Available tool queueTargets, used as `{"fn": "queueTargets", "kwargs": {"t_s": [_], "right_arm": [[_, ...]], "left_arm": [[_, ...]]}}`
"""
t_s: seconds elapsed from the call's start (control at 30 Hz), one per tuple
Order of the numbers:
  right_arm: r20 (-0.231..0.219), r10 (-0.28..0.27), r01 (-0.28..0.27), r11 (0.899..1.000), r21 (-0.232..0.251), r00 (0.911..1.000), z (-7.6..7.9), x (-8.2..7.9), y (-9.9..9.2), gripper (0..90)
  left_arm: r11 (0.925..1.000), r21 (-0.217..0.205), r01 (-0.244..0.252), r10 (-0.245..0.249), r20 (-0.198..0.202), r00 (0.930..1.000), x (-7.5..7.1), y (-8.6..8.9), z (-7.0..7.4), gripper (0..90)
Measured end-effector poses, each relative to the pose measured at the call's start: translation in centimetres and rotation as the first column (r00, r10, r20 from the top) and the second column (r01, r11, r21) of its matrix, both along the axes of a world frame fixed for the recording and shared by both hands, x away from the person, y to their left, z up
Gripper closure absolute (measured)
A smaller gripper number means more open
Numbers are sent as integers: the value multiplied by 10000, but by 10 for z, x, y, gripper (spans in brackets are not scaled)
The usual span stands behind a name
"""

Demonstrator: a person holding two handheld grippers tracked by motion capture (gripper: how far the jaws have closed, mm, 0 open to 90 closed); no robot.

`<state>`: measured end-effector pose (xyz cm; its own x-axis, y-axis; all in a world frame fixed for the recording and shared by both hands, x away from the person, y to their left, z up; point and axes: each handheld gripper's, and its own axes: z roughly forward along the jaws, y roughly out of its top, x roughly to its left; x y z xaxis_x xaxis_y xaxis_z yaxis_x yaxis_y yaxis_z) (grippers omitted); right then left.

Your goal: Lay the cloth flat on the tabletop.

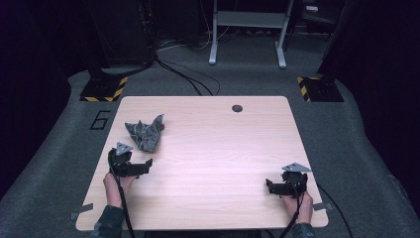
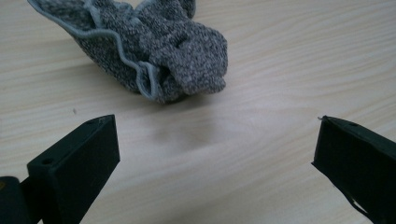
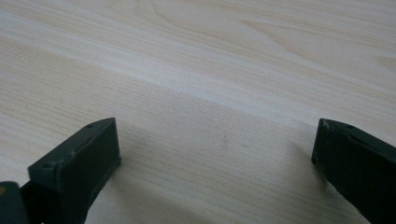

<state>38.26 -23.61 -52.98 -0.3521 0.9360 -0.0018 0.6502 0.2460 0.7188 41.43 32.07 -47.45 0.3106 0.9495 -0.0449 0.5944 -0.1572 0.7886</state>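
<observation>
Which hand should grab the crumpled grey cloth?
Probably the left. The left gripper sits open just short of the grey cloth, jaws pointing at it. The right gripper is far across the table.

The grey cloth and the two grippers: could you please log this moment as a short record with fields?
item: crumpled grey cloth, speckled knit with a pale edge
item place: far left part of the wooden table
left gripper: jaws wide apart, nothing between them, just short of the cloth, not touching
right gripper: jaws wide apart, nothing between them, near right of the table, over bare wood
contact: none
</observation>
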Motion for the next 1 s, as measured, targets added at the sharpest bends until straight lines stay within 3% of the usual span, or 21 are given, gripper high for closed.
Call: {"fn": "queueTargets", "kwargs": {"t_s": [0.23, 0.3, 0.33, 0.43, 0.6, 0.93, 1.0], "right_arm": [[3, -15, 15, 10000, -13, 10000, 0, 0, 0, 6], [0, -2, 2, 10000, -4, 10000, 0, 0, 0, 6], [-13, -5, 5, 10000, -12, 10000, 0, 0, 0, 6], [23, -26, 26, 10000, -5, 10000, 0, 0, 0, 9], [24, -31, 31, 10000, -14, 10000, 0, 0, 0, 9], [51, -5, 5, 10000, 6, 10000, 0, 0, 0, 16], [51, -11, 11, 10000, 11, 10000, 0, 0, 0, 16]], "left_arm": [[9998, -20, -197, 197, 22, 9998, 22, 9, 11, 0], [9996, 54, -283, 282, 160, 9995, 28, 8, 12, 0], [9997, 56, -228, 228, 20, 9997, 31, 8, 14, 0], [9994, 246, -249, 246, 151, 9996, 39, 6, 16, 0], [9994, 314, -122, 121, 42, 9999, 53, 2, 17, 0], [9973, 596, -435, 458, -373, 9983, 88, -2, 12, 0], [9969, 680, -387, 433, -663, 9969, 95, -2, 8, 0]]}}
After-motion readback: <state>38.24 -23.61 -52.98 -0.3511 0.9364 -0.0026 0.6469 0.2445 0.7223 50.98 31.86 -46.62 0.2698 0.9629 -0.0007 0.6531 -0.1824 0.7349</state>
